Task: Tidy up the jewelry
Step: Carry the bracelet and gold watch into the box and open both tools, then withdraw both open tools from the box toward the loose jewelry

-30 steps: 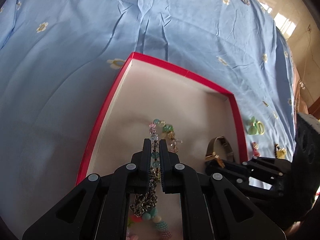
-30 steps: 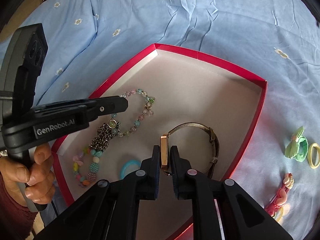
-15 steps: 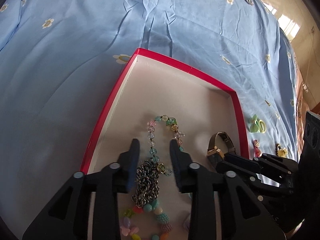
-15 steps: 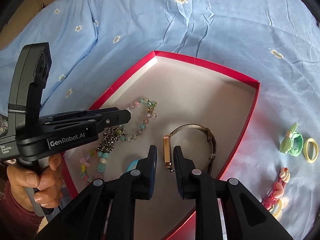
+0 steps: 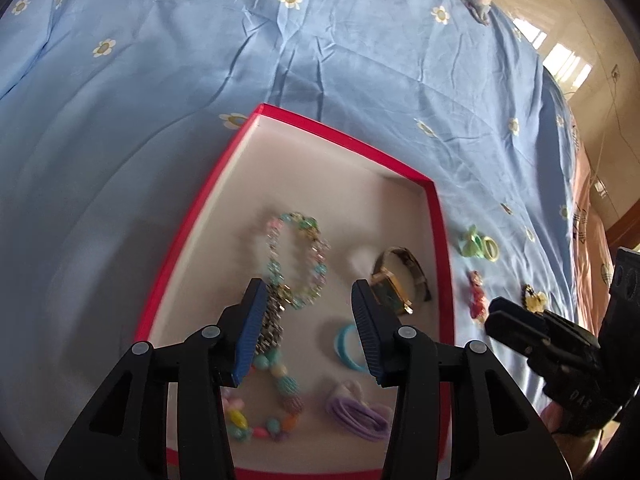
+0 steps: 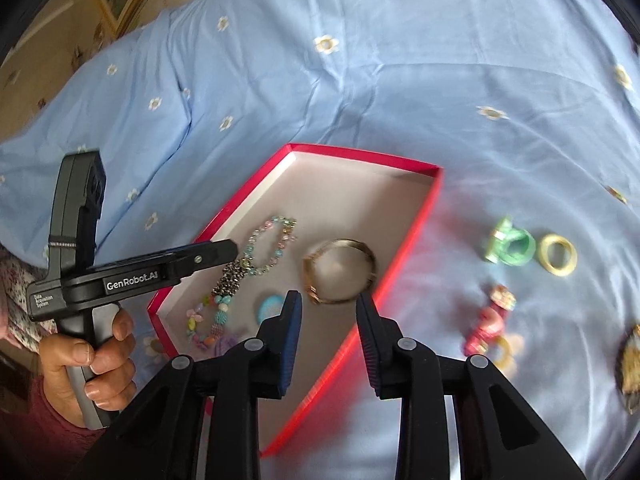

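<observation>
Hovering over the shallow red-rimmed cardboard box [image 5: 192, 236] on the flowered blue bedsheet [image 5: 160, 80], my left gripper [image 5: 308, 312] and right gripper [image 6: 329, 314] both gape wide, holding nothing. Inside lie a pastel beaded bracelet [image 5: 298, 256] with a silver chain, a gold square-faced watch [image 6: 340, 270], a blue ring [image 5: 348, 346] and a lilac scrunchie [image 5: 360, 414]. Green [image 6: 510, 246] and yellow hair ties [image 6: 558, 254] rest on the sheet beside the box.

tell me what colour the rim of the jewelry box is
Red rim, with a whitish inside; clearest in the right wrist view.
</observation>
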`<state>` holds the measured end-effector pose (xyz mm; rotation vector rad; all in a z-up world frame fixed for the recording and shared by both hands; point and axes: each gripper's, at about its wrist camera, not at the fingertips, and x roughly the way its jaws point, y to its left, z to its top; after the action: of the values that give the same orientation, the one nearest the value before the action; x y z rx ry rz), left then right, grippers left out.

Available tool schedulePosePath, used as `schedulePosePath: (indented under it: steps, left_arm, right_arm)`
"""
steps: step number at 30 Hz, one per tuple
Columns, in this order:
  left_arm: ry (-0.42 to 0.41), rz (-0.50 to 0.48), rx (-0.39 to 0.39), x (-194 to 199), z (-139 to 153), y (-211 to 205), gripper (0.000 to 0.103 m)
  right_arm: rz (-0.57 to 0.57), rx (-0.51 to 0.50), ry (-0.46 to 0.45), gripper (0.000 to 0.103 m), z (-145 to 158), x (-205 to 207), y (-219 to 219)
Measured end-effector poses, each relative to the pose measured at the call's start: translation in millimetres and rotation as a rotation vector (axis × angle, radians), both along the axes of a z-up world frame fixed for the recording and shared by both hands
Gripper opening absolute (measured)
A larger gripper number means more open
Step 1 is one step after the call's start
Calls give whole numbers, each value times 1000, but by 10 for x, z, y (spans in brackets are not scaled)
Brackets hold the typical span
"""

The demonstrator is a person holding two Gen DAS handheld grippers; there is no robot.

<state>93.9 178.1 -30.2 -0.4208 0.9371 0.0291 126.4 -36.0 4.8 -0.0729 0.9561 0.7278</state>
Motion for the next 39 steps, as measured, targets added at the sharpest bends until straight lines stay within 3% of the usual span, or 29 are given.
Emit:
schedulePosePath:
  steps: [28, 39]
  left_arm:
    - [1, -256, 26, -43, 139, -1262, 46]
    - [19, -325, 62, 85, 128, -1612, 46]
  right_arm:
    - [-357, 15, 20, 34, -74, -353, -1827]
    - [-438, 21, -7, 37, -3, -275, -2178]
